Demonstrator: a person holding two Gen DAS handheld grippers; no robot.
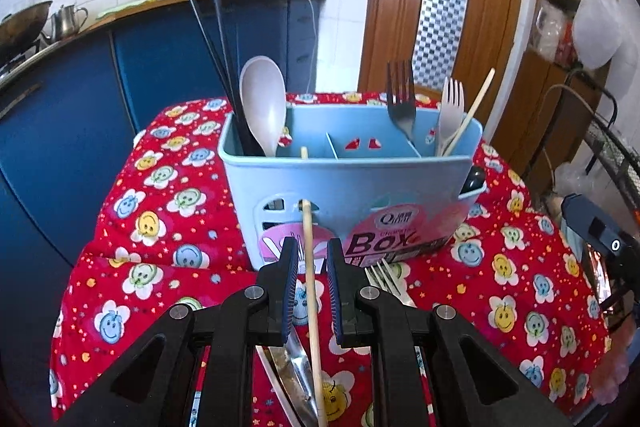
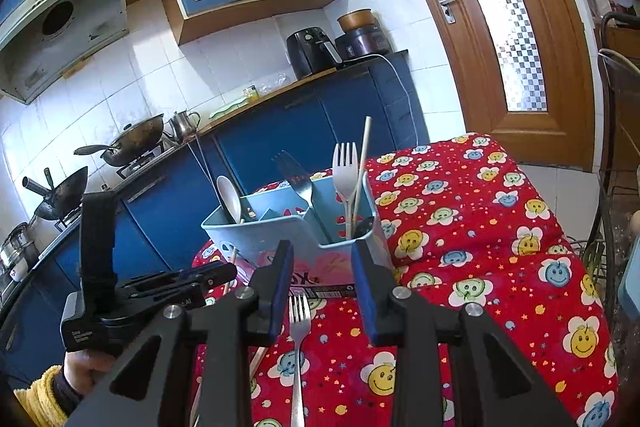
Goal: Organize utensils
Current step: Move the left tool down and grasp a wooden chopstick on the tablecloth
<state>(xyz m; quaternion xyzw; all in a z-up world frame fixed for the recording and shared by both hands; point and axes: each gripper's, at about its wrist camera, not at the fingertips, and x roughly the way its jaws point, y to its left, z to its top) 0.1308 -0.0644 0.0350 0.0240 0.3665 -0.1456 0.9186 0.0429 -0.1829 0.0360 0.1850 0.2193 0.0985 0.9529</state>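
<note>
Chopstick (image 1: 311, 291) leans on the caddy (image 1: 352, 187) between parted left tongs (image 1: 312, 259); right tongs (image 2: 322, 259) parted.

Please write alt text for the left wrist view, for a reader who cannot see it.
The open left gripper straddles a wooden chopstick that leans against a light blue utensil box on a red flowered tablecloth. The box holds black chopsticks, a white spoon, a dark fork and a white fork.

Pale blue caddy (image 1: 348, 187) on red smiley-flower tablecloth (image 1: 160, 227).
</note>
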